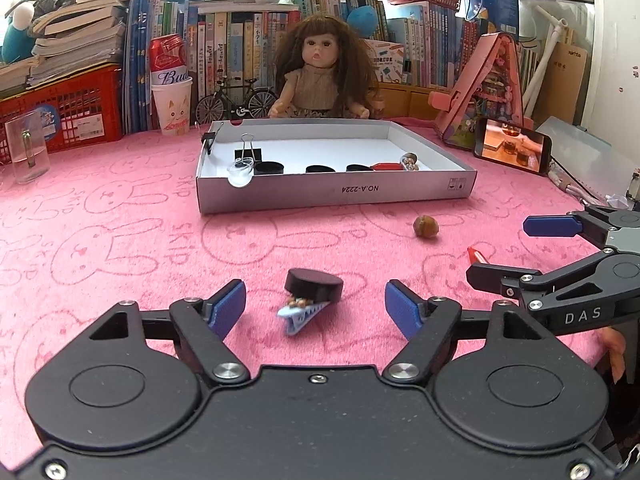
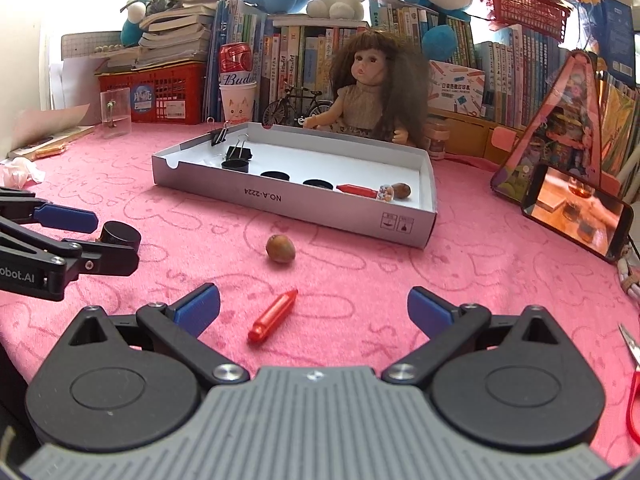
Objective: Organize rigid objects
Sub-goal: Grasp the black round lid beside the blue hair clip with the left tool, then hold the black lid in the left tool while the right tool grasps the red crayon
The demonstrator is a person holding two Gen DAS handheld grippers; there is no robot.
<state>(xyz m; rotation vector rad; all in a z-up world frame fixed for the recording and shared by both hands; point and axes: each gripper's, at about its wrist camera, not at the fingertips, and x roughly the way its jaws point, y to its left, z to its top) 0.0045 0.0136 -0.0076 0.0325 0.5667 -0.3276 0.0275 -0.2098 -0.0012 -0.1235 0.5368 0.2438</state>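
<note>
My left gripper is open and empty. Between its fingers lies a black round cap, tilted on a light-blue hair clip. My right gripper is open and empty, with a red crayon lying on the cloth between its fingers. A hazelnut lies beyond it, also in the left wrist view. The white box holds black caps, binder clips, a red crayon and a nut. The black cap also shows in the right wrist view.
A pink cloth covers the table. A doll, model bicycle, beer can on a cup, red basket and books line the back. A phone stands right, a clear cup left, red scissors near right.
</note>
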